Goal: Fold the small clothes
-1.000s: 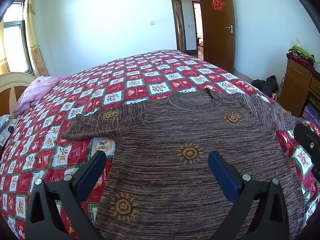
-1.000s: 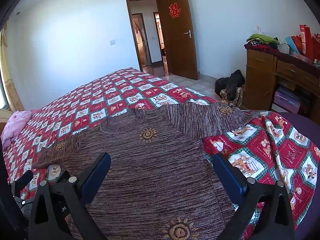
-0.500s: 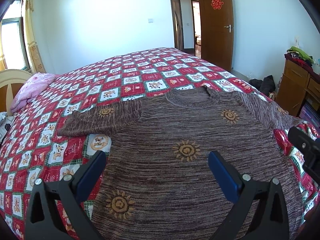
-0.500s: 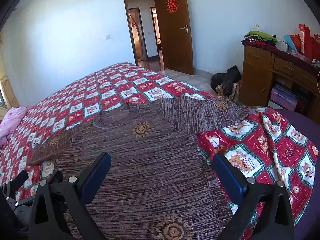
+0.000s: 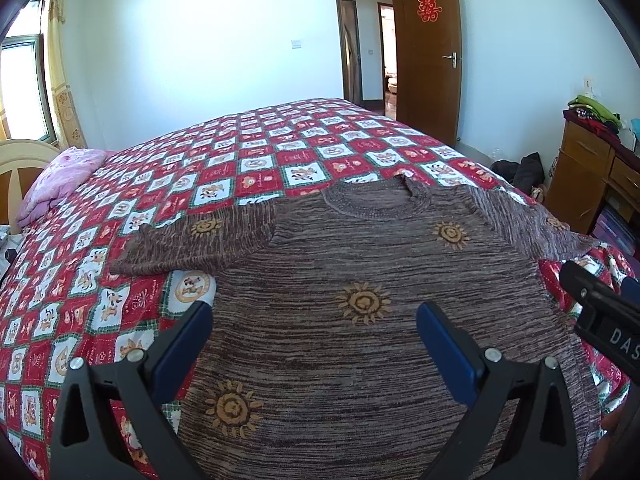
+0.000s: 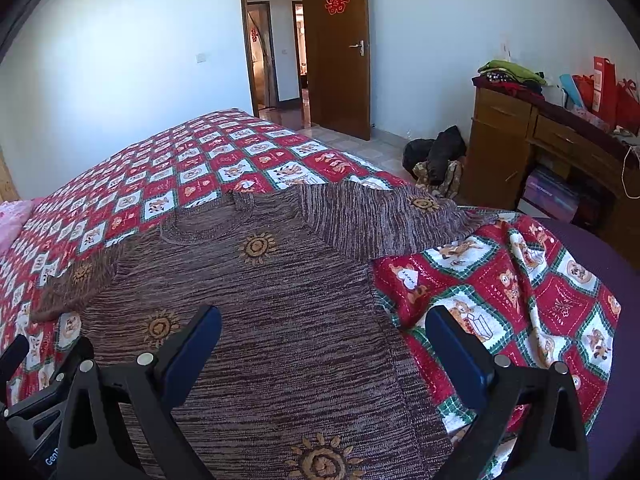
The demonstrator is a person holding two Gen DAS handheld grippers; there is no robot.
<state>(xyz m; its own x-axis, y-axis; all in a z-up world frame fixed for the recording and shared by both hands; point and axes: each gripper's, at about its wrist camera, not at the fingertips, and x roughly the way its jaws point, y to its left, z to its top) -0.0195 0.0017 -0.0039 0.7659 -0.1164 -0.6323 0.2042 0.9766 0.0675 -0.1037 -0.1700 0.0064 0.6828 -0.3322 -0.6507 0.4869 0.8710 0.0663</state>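
A brown knit sweater (image 5: pixel 360 264) with orange sun motifs lies flat, front up, on the bed, both sleeves spread out; it also shows in the right wrist view (image 6: pixel 256 312). My left gripper (image 5: pixel 316 328) is open and empty, hovering above the sweater's lower body near its left side. My right gripper (image 6: pixel 324 332) is open and empty above the sweater's right hem edge. The right gripper's body shows at the right edge of the left wrist view (image 5: pixel 600 320).
The bed has a red, white and green patchwork quilt (image 5: pixel 248 168). A pink pillow (image 5: pixel 60 180) lies at the headboard. A wooden dresser (image 6: pixel 532 144) with piled clothes stands on the right, dark bags (image 6: pixel 436 160) on the floor, and an open door (image 6: pixel 336 48) behind.
Both grippers have drawn back and tilted slightly, so the sweater sits a little farther and higher in both views. Both stay open and empty. The sweater has not moved.
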